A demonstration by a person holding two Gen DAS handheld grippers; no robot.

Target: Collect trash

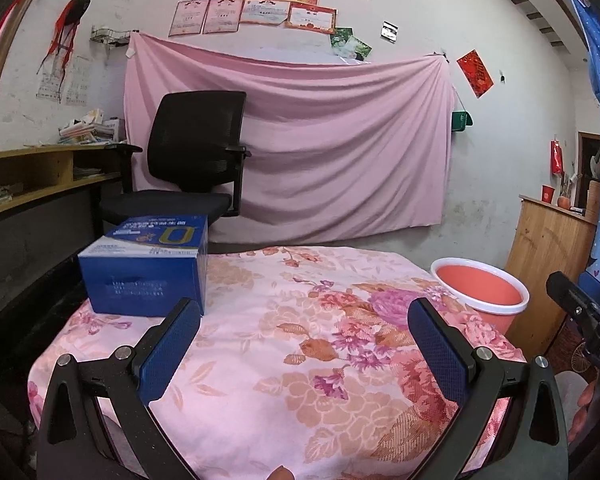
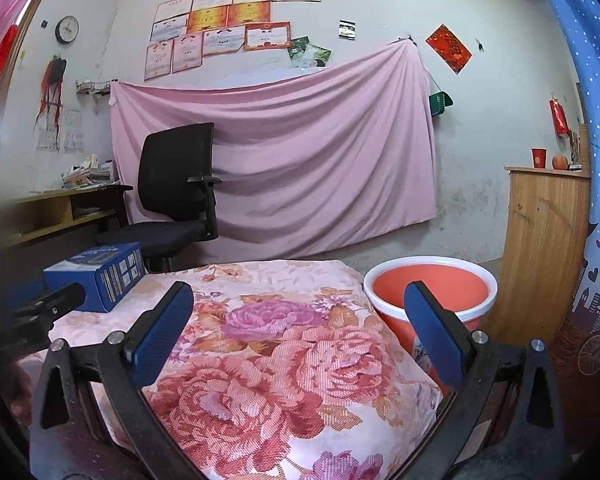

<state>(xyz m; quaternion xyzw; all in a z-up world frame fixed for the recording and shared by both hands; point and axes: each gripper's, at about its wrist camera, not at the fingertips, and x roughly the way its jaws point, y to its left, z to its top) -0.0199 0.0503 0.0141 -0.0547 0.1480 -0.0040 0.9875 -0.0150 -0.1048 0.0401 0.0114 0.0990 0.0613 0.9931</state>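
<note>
Blue box sits ahead-left; the left tongs are nearer.

The blue box (image 1: 148, 270) rests at the tabletop's (image 1: 300, 360) far-left corner, just beyond the spread, empty left tongs (image 1: 304, 316); the right tongs (image 2: 298, 300), also spread, face the orange bin (image 2: 432, 292) beside the right edge.

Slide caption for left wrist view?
Open left gripper over floral tablecloth, blue box left, orange bin right.

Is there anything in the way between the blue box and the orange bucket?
Nothing visible is. The blue box sits at the table's far left, the orange bucket stands off its right edge, and only the bare flowered tablecloth lies between them. Both claws, left claw and right claw, are open.
</note>
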